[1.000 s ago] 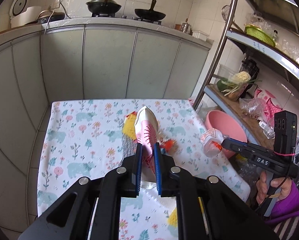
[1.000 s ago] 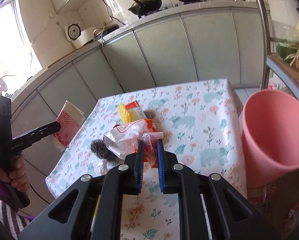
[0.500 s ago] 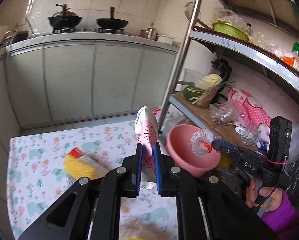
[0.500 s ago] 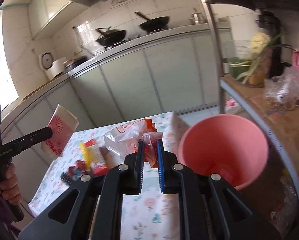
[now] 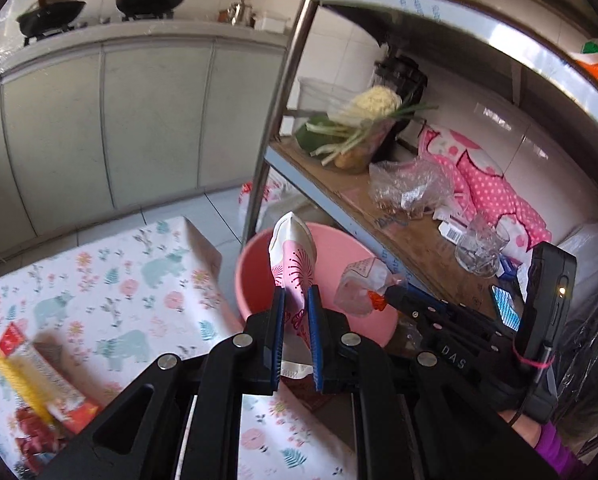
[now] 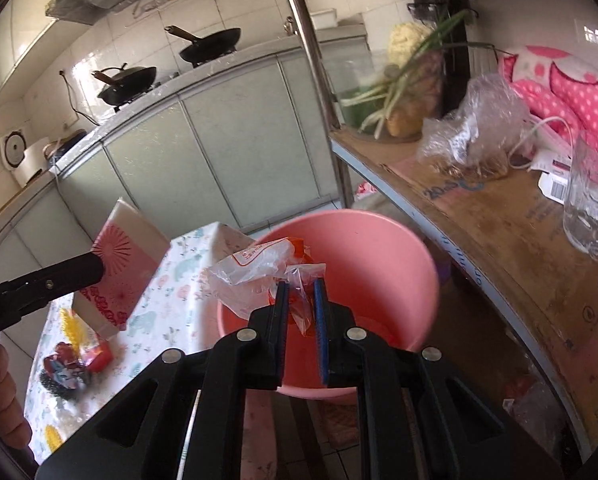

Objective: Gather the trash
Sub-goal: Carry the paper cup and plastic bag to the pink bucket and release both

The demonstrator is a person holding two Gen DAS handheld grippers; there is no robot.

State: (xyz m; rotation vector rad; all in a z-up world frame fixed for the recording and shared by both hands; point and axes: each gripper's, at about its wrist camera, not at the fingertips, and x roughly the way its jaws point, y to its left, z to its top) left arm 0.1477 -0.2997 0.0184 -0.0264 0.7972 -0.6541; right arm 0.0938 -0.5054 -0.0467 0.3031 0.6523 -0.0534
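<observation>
My left gripper (image 5: 296, 304) is shut on a pink-and-white paper carton (image 5: 293, 258) and holds it over the near rim of a pink bucket (image 5: 255, 280). My right gripper (image 6: 301, 300) is shut on a crumpled clear plastic wrapper (image 6: 255, 270) with red print, held over the same bucket (image 6: 379, 256). The carton also shows in the right wrist view (image 6: 125, 264), left of the bucket. The right gripper and its wrapper (image 5: 357, 284) show in the left wrist view over the bucket's right side.
A table with a floral cloth (image 5: 111, 280) stands left of the bucket, with a yellow-and-red packet (image 5: 31, 380), red wrappers (image 6: 65, 362) and a dark scrubber on it. A metal shelf (image 5: 399, 232) with vegetables, bags and a glass stands right. Kitchen cabinets lie behind.
Both grippers have swung right from over the table to over the pink bucket, each still holding its item. The bucket now sits close below both.
</observation>
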